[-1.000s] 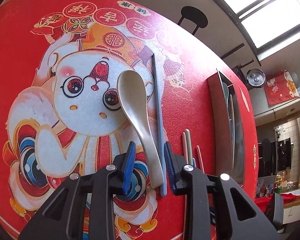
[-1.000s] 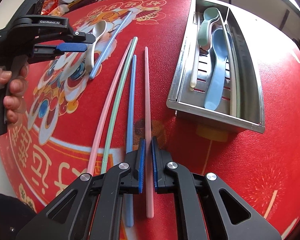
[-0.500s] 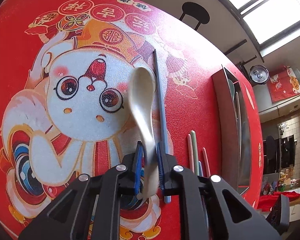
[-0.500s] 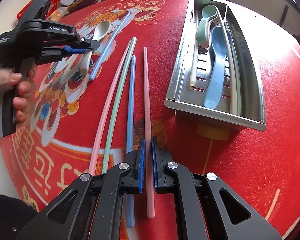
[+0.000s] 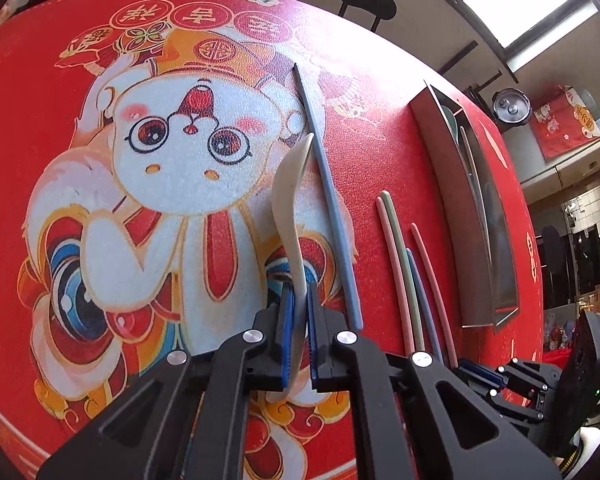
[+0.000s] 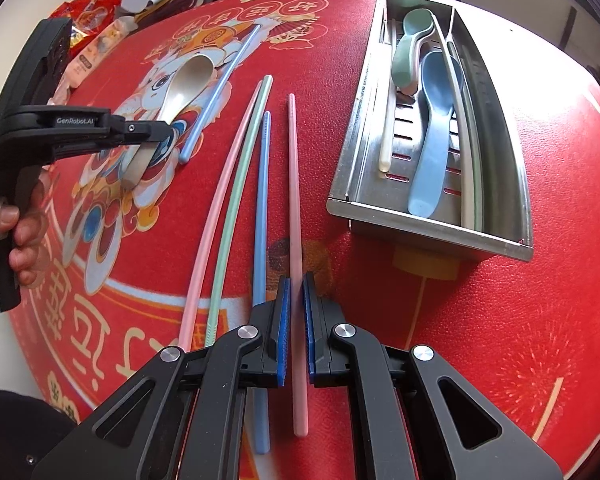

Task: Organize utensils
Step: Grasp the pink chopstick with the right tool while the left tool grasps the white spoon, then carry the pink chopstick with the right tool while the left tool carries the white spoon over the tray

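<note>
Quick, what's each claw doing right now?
Left claw: shut on the beige spoon.
Right claw: shut on the pink chopstick.

Beige spoon (image 5: 288, 200) tilts on edge over the rabbit print; five loose chopsticks (image 6: 260, 184) lie beside a steel tray (image 6: 496, 240) holding perhaps two spoons.

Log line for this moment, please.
left tongs: shut on spoon | right tongs: shut on pink chopstick | tray: two spoons in
</note>
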